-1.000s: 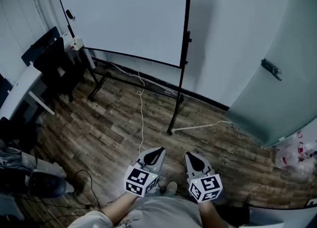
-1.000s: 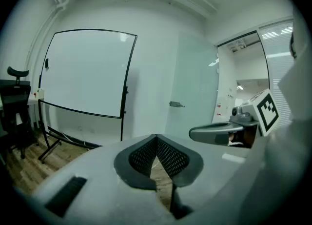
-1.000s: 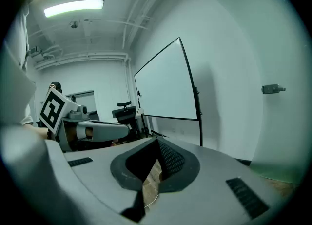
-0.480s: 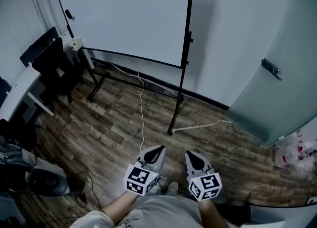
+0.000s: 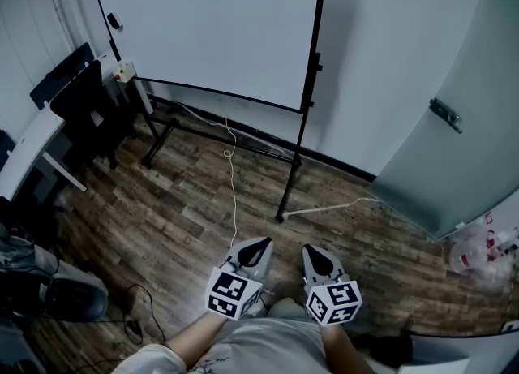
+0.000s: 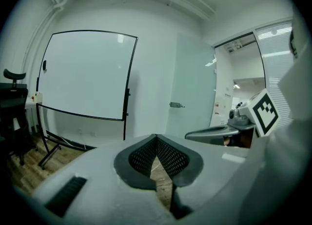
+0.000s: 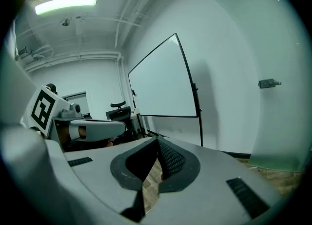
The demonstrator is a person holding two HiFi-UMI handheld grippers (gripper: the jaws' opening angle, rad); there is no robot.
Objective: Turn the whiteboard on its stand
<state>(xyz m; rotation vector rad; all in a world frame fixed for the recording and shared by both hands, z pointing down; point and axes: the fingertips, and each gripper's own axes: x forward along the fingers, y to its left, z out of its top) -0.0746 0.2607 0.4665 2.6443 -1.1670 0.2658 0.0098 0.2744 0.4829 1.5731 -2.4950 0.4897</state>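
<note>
The whiteboard point(image 5: 211, 27) is a large blank white panel in a black frame. It hangs between the two black posts of its stand point(image 5: 302, 145) against the far wall, and the stand's feet rest on the wood floor. It also shows in the left gripper view point(image 6: 83, 72) and the right gripper view point(image 7: 163, 85). My left gripper point(image 5: 258, 245) and right gripper point(image 5: 312, 251) are held side by side low in front of the person, well short of the board. Both are shut with nothing between the jaws.
A frosted glass door point(image 5: 462, 145) with a handle point(image 5: 444, 114) stands at the right. At the left are a black chair point(image 5: 81, 96) and a white desk point(image 5: 32, 149). A white cable point(image 5: 233, 186) runs across the floor from the stand. A plastic bag point(image 5: 486, 251) lies far right.
In the head view the whiteboard's right post sits a little further right than before. Both grippers stay shut in about the same place.
</note>
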